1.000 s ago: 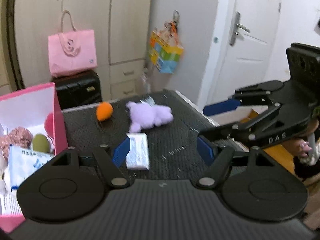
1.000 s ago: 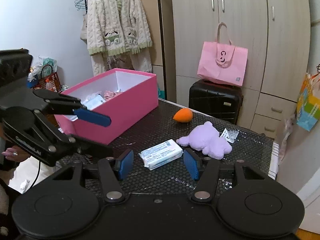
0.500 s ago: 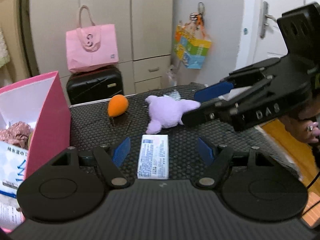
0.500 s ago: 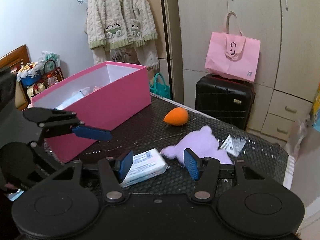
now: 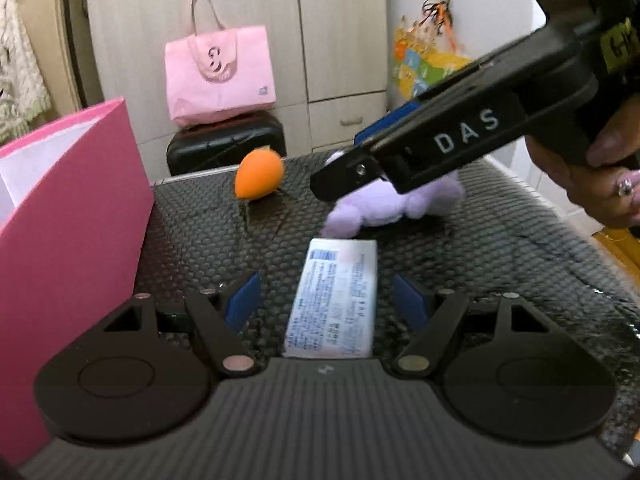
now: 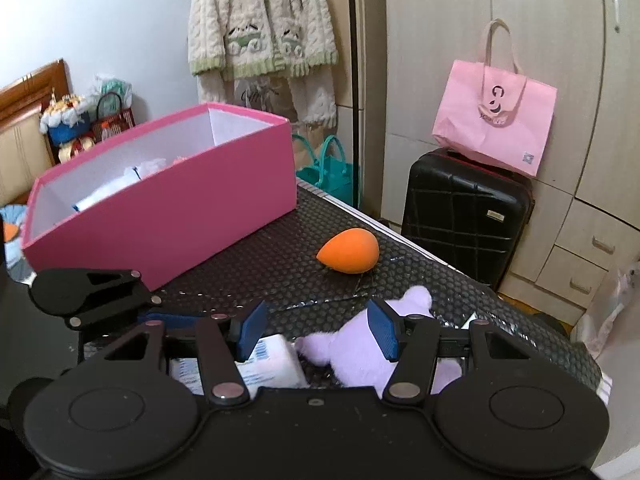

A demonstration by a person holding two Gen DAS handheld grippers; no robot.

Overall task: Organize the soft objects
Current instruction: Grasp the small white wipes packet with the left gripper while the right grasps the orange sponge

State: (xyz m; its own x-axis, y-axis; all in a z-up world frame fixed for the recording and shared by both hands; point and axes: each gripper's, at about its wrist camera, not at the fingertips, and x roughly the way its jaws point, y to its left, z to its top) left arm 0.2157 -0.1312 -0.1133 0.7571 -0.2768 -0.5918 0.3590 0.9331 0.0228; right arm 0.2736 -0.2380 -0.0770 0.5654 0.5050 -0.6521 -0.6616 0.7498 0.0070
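The white tissue pack, lying flat on the mat beside the pink box, is straddled by the wide-open, empty left gripper, seemingly for boxing, while the purple plush toy just beyond it is bracketed by the equally open, empty right gripper.

Black gripper frames, blue pads, white "DAS" lettering.
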